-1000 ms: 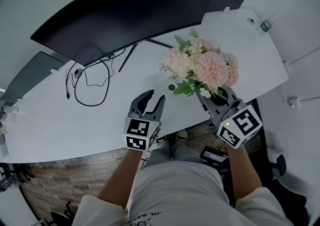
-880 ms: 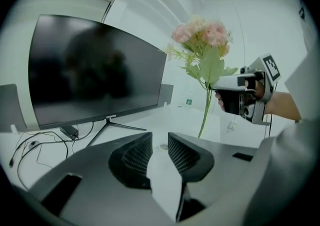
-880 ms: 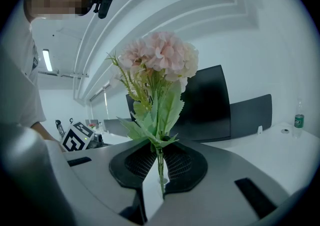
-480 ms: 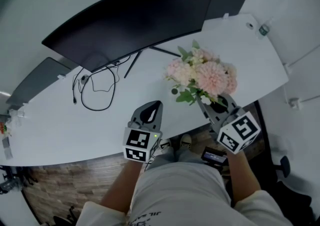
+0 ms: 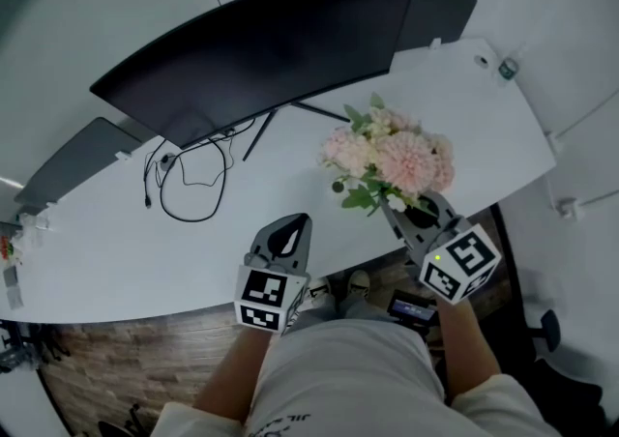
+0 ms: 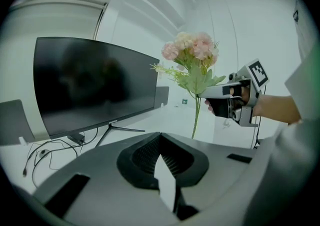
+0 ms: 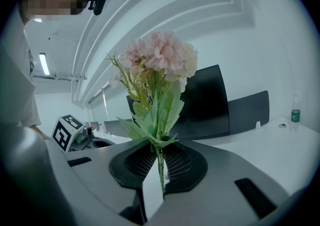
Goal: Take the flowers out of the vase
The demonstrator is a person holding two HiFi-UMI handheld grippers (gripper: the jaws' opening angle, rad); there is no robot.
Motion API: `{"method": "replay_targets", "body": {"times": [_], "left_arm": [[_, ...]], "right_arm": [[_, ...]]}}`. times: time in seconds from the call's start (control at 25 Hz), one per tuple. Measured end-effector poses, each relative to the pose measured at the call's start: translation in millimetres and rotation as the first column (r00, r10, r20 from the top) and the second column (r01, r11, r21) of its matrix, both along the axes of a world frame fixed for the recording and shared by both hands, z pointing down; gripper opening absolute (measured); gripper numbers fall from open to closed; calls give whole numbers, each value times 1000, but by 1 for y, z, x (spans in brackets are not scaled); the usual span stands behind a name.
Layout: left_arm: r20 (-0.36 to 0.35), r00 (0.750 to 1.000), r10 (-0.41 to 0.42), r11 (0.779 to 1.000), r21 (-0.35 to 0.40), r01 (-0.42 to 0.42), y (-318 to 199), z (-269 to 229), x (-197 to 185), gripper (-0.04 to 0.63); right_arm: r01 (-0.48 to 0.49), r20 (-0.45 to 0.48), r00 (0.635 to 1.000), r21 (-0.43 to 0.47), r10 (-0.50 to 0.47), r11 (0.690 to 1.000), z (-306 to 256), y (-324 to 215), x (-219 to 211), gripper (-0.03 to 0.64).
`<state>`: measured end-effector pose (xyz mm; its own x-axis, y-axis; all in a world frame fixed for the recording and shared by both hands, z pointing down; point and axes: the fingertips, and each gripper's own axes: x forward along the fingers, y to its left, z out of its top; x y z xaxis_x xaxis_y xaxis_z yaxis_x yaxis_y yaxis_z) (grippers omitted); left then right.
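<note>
A bunch of pink flowers (image 5: 392, 155) with green leaves is held above the white table (image 5: 97, 242) by my right gripper (image 5: 416, 205), which is shut on the thin green stems. The right gripper view shows the stems (image 7: 160, 170) pinched between the pads, with the blooms (image 7: 160, 60) standing up over them. My left gripper (image 5: 292, 229) hovers near the table's front edge, shut with nothing in it, to the left of the flowers. Its own view has the closed jaws (image 6: 162, 162) low in the frame, the flowers (image 6: 192, 50) and the right gripper (image 6: 220, 91) beyond. No vase is clearly in view.
A wide curved black monitor (image 5: 261, 39) stands at the back of the table, with looped black cables (image 5: 189, 184) beneath it. A small dark round thing (image 5: 338, 186) lies by the leaves. A small bottle (image 5: 504, 68) sits at the far right corner.
My left gripper's jaws have gone from open to shut, and it has drawn back a little towards the person. The right gripper still holds the flowers in the same place.
</note>
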<state>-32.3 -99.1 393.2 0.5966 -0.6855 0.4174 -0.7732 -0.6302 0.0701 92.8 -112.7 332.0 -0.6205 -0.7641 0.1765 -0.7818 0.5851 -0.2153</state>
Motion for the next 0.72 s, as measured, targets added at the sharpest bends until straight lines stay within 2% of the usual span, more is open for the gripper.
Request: {"method": "replay_targets", "body": {"times": [0.4, 0.72], "left_arm": [[-18, 1000, -20, 1000, -5, 20, 3, -1, -9, 3], [-18, 1000, -14, 1000, -5, 14, 0, -4, -3, 3]], "right_arm": [[21, 34, 999, -11, -20, 1000, -2, 2, -1, 61], [33, 12, 999, -6, -33, 999, -6, 2, 2, 61]]}}
